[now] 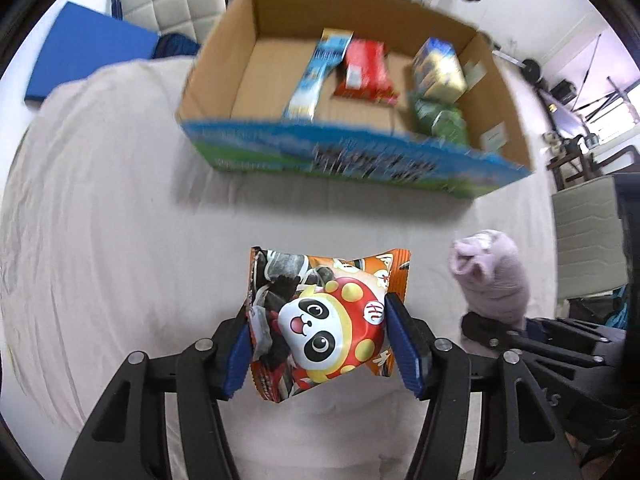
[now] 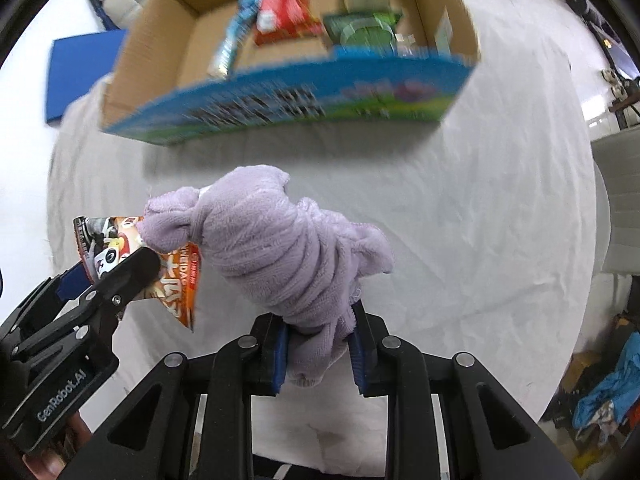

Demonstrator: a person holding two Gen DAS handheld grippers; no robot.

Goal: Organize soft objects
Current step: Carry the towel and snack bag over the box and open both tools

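Note:
My left gripper (image 1: pixel 320 344) is shut on an orange snack bag with a panda face (image 1: pixel 324 320), held above the white cloth-covered table (image 1: pixel 120 240). My right gripper (image 2: pixel 320 356) is shut on a rolled lilac towel (image 2: pixel 272 248), held just right of the snack bag; the towel also shows in the left wrist view (image 1: pixel 492 276). The snack bag (image 2: pixel 176 280) and left gripper (image 2: pixel 116 276) appear at the left of the right wrist view. Ahead stands an open cardboard box (image 1: pixel 400 156) with a blue printed front, also in the right wrist view (image 2: pixel 304 96).
Inside the box lie a blue-white packet (image 1: pixel 316 76), a red packet (image 1: pixel 366 70), a yellow-blue pack (image 1: pixel 440 68) and a green pack (image 1: pixel 440 120). A blue mat (image 1: pixel 84 52) lies beyond the table's left edge. Chairs (image 1: pixel 588 236) stand at the right.

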